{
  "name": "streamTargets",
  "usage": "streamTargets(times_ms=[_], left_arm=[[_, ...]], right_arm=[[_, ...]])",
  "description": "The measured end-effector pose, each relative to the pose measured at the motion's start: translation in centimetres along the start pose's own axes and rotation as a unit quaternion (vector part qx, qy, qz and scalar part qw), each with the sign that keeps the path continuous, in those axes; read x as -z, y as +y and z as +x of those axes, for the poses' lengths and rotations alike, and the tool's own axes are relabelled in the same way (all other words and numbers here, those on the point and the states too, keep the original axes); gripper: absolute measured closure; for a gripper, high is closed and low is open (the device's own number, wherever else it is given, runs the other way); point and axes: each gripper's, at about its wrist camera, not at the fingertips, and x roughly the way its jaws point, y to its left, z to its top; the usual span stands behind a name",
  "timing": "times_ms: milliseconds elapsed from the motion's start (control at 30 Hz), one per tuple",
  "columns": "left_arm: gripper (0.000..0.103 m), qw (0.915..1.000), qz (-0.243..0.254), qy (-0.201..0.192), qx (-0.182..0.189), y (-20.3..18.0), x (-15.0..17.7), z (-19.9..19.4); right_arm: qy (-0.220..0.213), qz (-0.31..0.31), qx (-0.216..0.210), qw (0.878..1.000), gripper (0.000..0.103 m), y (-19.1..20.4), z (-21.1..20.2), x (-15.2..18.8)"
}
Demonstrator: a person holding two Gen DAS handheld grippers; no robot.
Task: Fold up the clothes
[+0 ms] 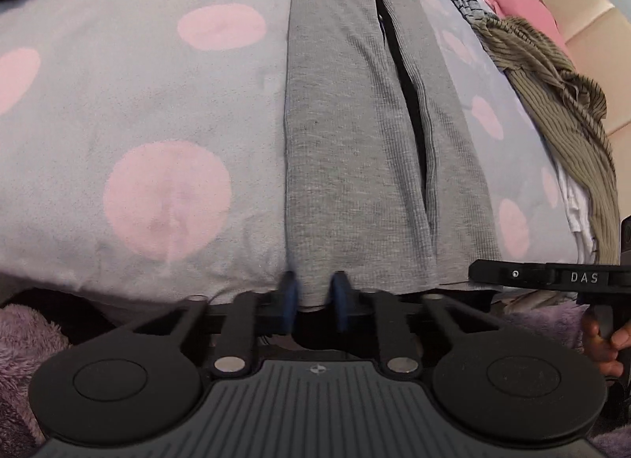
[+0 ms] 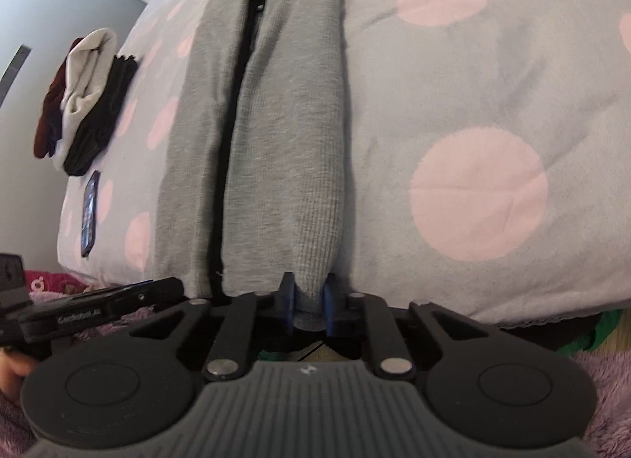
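grey top (image 1: 355,142) lies flat along the bed (image 1: 138,103), both sides already folded in to a long strip. left gripper (image 1: 315,296) and right gripper (image 2: 309,300) are each pinched narrow on a near hem corner. left to do, by my read: fold lengthwise, then tackle the pile (image 1: 560,103) at the side.

I count two hand-held grippers, left (image 1: 314,292) and right (image 2: 309,296), one grey garment (image 1: 355,150), one bed (image 1: 157,103), and two clothes piles (image 1: 552,103) (image 2: 83,103).
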Motion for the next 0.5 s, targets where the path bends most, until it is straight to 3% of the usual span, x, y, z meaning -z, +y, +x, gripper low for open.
streamTargets(times_ms=[67, 267, 500], left_arm=[[0.095, 0.9999, -0.001, 0.001, 0.013, 0.1, -0.2, -0.4], [0.096, 0.9945, -0.02, -0.025, 0.1, 0.4, -2.9, -3.5], [0.096, 0.9904, -0.018, -0.07, 0.118, 0.7, -10.3, -5.6]], right_arm=[[0.002, 0.003, -0.012, 1.0, 0.089, 0.3, -0.5, -0.4], [-0.007, 0.026, -0.082, 0.996, 0.091, 1.0, -2.9, -3.1], [-0.042, 0.026, -0.13, 0.99, 0.091, 1.9, -4.9, -10.1]])
